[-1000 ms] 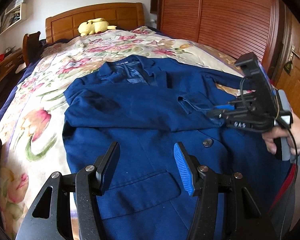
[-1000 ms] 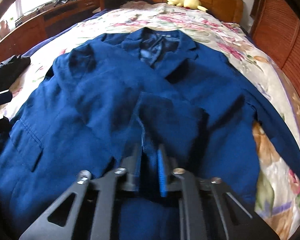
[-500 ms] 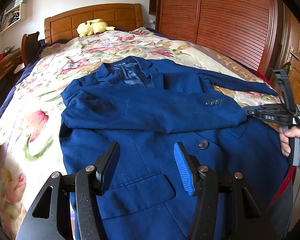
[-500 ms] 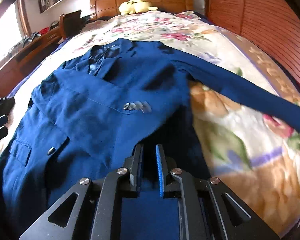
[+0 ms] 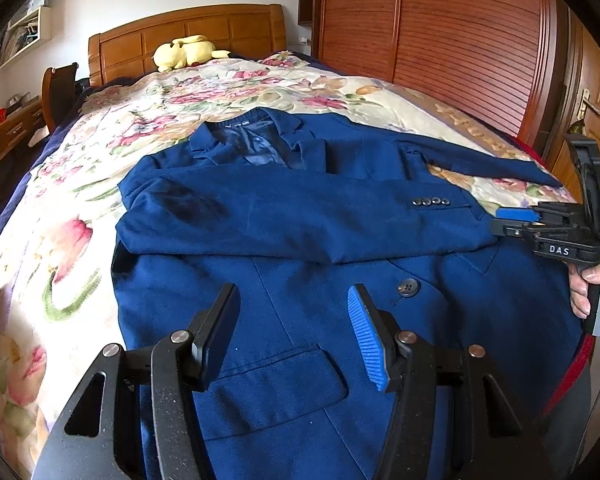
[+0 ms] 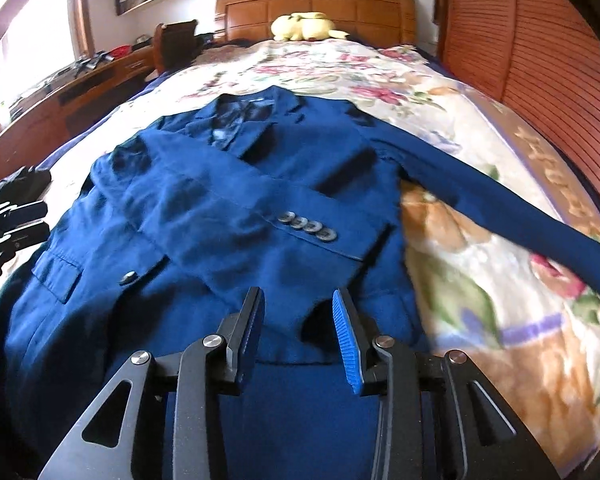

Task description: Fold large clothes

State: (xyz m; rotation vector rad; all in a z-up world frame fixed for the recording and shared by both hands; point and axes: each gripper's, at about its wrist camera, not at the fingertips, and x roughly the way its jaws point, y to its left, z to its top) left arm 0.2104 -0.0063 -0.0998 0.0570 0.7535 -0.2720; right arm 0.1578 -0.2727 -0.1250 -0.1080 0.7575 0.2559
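Observation:
A navy blue blazer [image 5: 300, 292] lies front up on the floral bedspread [image 5: 52, 248], collar toward the headboard. One sleeve [image 5: 300, 224] is folded across the chest, its cuff buttons [image 6: 306, 227] showing. The other sleeve [image 6: 500, 216] stretches out sideways over the bedspread. My left gripper [image 5: 294, 332] is open and empty above the lower front of the blazer, near a pocket flap. My right gripper [image 6: 298, 326] is open and empty just past the folded cuff; it also shows in the left wrist view [image 5: 516, 220] at the right edge of the blazer.
A yellow plush toy [image 5: 186, 52] lies by the wooden headboard [image 5: 188, 36]. Wooden wardrobe doors [image 5: 440, 40] run along the right of the bed. A wooden desk [image 6: 80, 88] and chair stand on the left side.
My right gripper carried the sleeve cuff across the chest, laid it flat, opened and drew back to the right. My left gripper stayed open and still.

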